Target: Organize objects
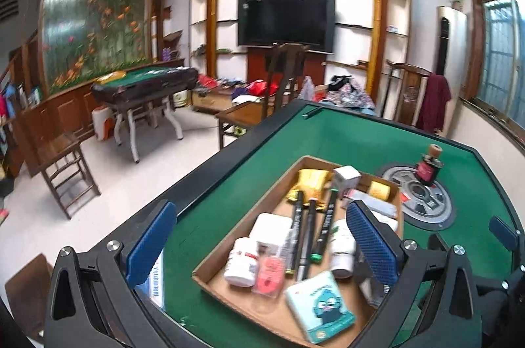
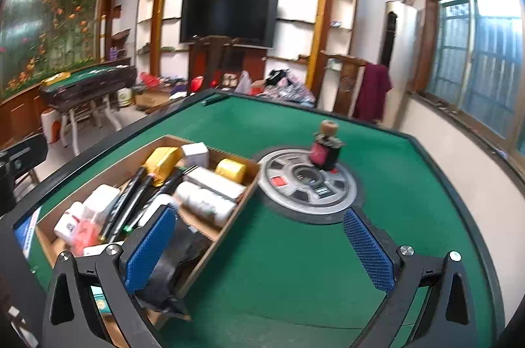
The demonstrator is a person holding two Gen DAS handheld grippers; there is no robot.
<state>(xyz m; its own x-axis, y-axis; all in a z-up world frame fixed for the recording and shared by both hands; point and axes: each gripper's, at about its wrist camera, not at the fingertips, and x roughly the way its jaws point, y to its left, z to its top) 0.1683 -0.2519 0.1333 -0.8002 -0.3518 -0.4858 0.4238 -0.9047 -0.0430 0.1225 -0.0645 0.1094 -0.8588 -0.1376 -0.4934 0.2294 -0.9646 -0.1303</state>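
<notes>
Blue-padded fingers [image 1: 151,244] of the left gripper [image 1: 262,244] sit nearest the lens, spread wide, nothing between them. They hang over a shallow cardboard tray [image 1: 226,244] resting on the green felt of a mahjong table [image 1: 344,138].

Tray contents, left wrist view: white pill bottle with red label [image 1: 242,262], pink packet [image 1: 270,274], teal cartoon tissue pack [image 1: 320,305], three black pens [image 1: 305,233] lying side by side, white box [image 1: 274,229], gold pouch [image 1: 311,184], yellow roll [image 1: 379,190], second white bottle [image 1: 341,246]. Items touch and overlap; some blur.

Right gripper [image 2: 262,249] also stands wide apart, empty, over bare felt beside the tray's right wall [image 2: 226,226]. Its left pad overlaps a crumpled black bag [image 2: 177,269] in the tray's near corner.

Dark bottle with cork-coloured stopper [image 2: 325,147] stands upright outside the tray, on the far rim of the table's round centre panel [image 2: 308,184].

Background: wall-mounted television [image 2: 229,18], second mahjong table [image 1: 144,82], wooden chair [image 1: 62,164].
</notes>
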